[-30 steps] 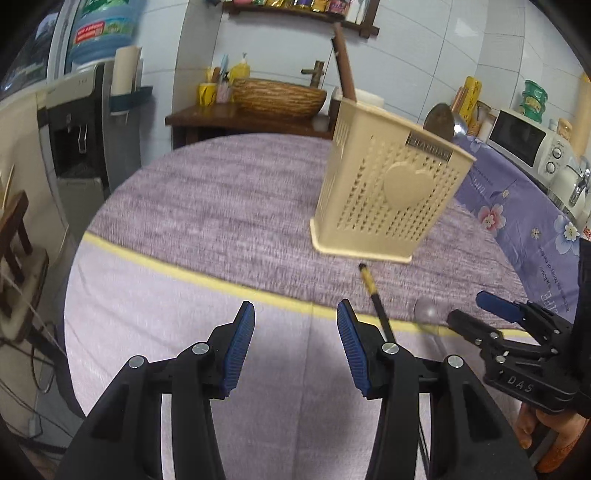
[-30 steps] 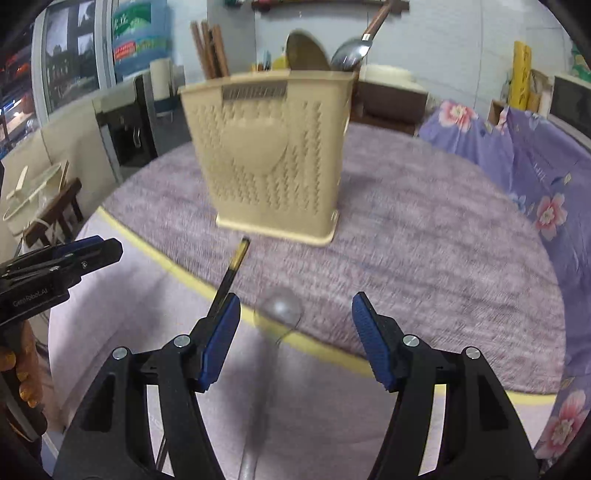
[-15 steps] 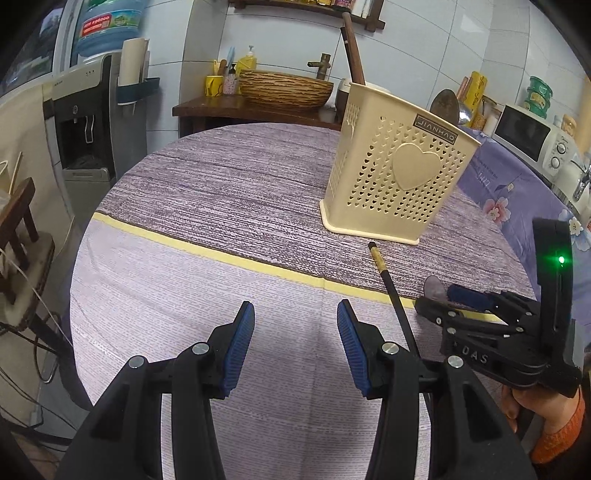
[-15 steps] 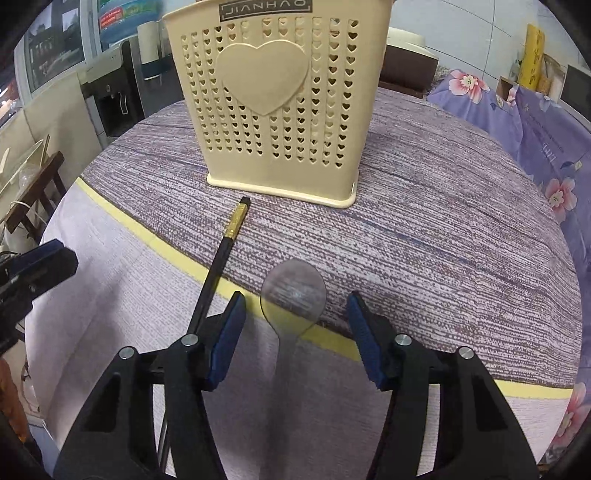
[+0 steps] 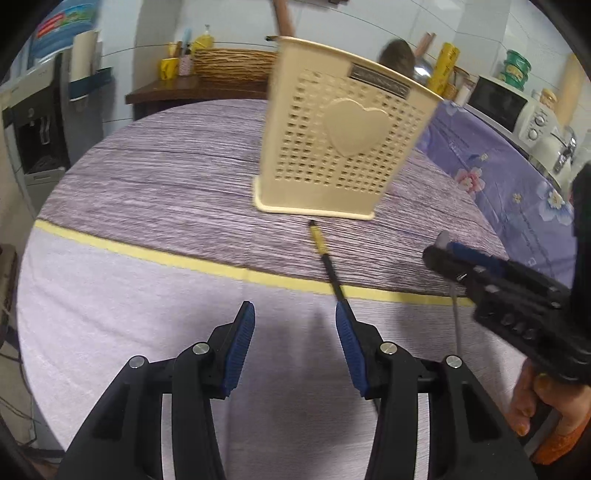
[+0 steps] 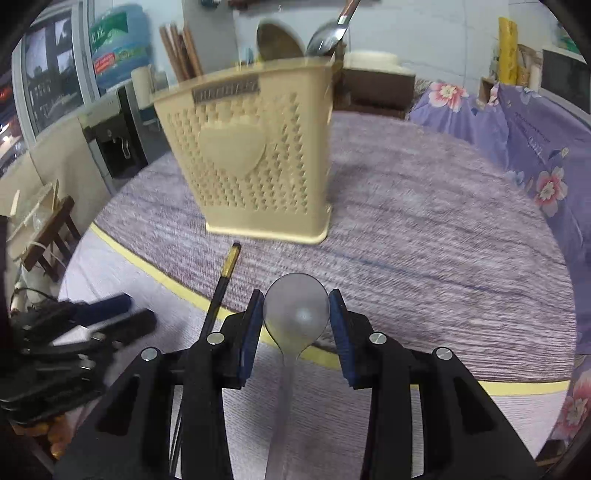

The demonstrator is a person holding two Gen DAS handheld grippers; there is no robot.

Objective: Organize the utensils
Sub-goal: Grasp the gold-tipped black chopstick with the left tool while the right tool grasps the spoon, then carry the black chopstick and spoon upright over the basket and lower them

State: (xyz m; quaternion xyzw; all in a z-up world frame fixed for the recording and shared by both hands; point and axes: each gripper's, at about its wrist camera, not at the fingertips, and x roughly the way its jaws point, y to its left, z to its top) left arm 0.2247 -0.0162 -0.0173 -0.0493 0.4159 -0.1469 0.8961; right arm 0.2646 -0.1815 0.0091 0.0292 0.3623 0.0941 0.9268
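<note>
Purple-grey striped cloth (image 6: 424,229) covers the round table, with a yellow band (image 5: 155,254) crossing it and paler cloth on the near side.

On this cloth the right gripper (image 6: 296,314) is closing its blue-padded jaws around the bowl of a clear plastic spoon (image 6: 296,312). The bowl sits between the pads, touching or very nearly touching both. The spoon's long axis runs along the gripper: bowl pointing away toward the holder, handle trailing back under the gripper toward the camera. In the left wrist view its handle hangs down below the right gripper's fingers.

Just left of the spoon lies a black chopstick (image 6: 221,284) with a gold end. Its gold end points at the holder's base and stops just short of it; the dark shaft runs back toward the near edge.

The left gripper (image 5: 291,332) hovers over the pale cloth with its jaws spread and nothing between them. The chopstick's shaft passes beside its right finger (image 5: 347,343); whether they touch cannot be told.

Beyond both stands the cream basket-style utensil holder (image 6: 251,162), upright, with a raised heart on its front. Wooden chopsticks (image 6: 181,51), a wooden spoon (image 6: 277,42) and a metal spoon (image 6: 327,35) stick up out of it.
</note>
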